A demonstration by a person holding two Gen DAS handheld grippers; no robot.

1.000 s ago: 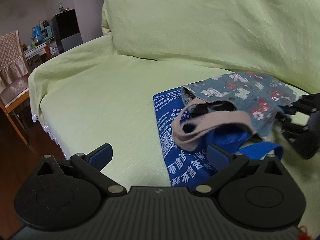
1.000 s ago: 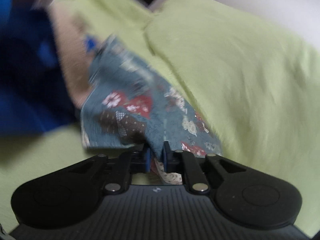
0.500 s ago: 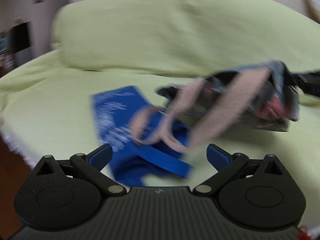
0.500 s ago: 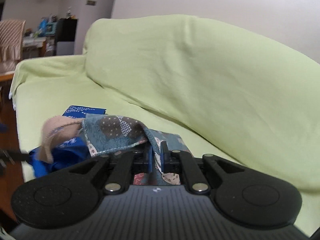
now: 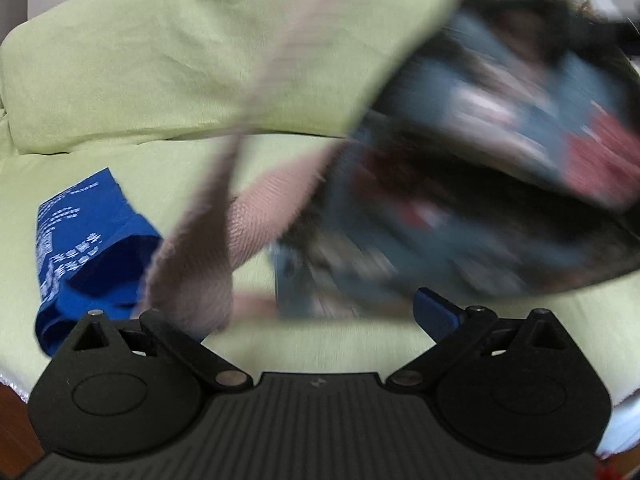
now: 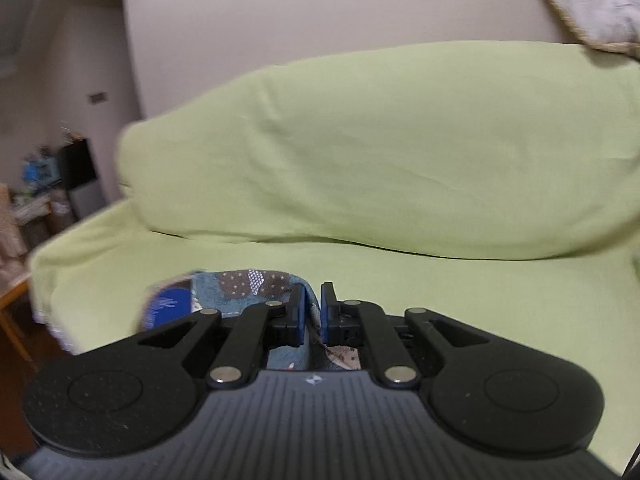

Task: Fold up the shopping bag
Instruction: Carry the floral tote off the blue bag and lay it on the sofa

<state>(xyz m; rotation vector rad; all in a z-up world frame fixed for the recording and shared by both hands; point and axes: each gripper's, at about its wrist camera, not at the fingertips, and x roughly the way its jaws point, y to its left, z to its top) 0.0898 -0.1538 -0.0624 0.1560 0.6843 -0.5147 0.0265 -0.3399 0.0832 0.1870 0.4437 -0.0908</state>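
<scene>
A patterned blue-grey fabric shopping bag (image 5: 500, 168) with beige straps (image 5: 224, 240) hangs in the air, blurred, at the right of the left wrist view. My right gripper (image 6: 311, 316) is shut on an edge of that bag (image 6: 248, 286), which hangs below its fingers. My left gripper (image 5: 308, 312) is open and empty just above the sofa seat; one beige strap drapes over its left finger. A second, solid blue bag (image 5: 84, 240) with white print lies crumpled on the seat at the left.
A sofa under a light green cover (image 6: 400, 160) fills both views, backrest behind, seat (image 5: 320, 344) below. A grey cushion (image 6: 588, 4) sits on the backrest top right. Furniture and a black cabinet (image 6: 78, 164) stand far left.
The right gripper has lifted the patterned bag up and off the blue bag. The bag now swings close in front of the left gripper, and a strap has come to lie over its left finger.
</scene>
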